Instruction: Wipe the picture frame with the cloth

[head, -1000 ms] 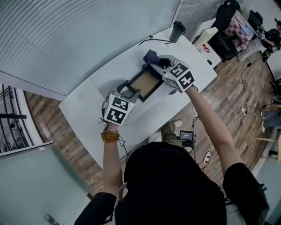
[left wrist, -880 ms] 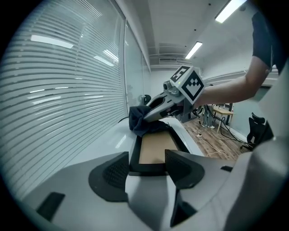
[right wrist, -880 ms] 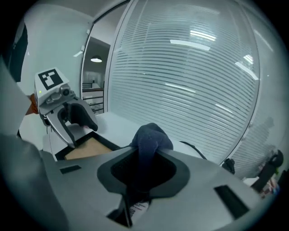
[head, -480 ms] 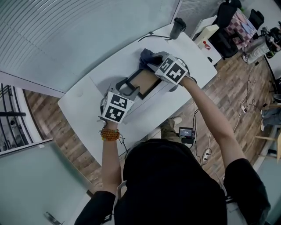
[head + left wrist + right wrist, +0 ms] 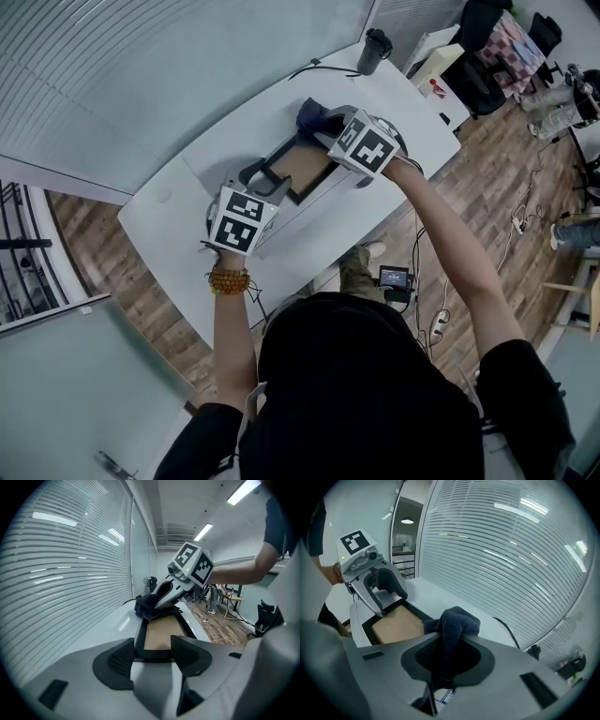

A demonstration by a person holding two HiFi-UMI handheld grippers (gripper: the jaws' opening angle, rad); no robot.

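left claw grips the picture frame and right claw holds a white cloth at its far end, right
Not white: the cloth in the right claw is dark blue, as the right gripper view shows. The left claw does grip the picture frame.

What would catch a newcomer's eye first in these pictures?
Two hand-held grippers topped with black-and-white marker cubes work over a white table. The left gripper clamps the near end of a black picture frame that has a brown panel. The right gripper pinches a dark blue cloth bunched at the frame's far end.
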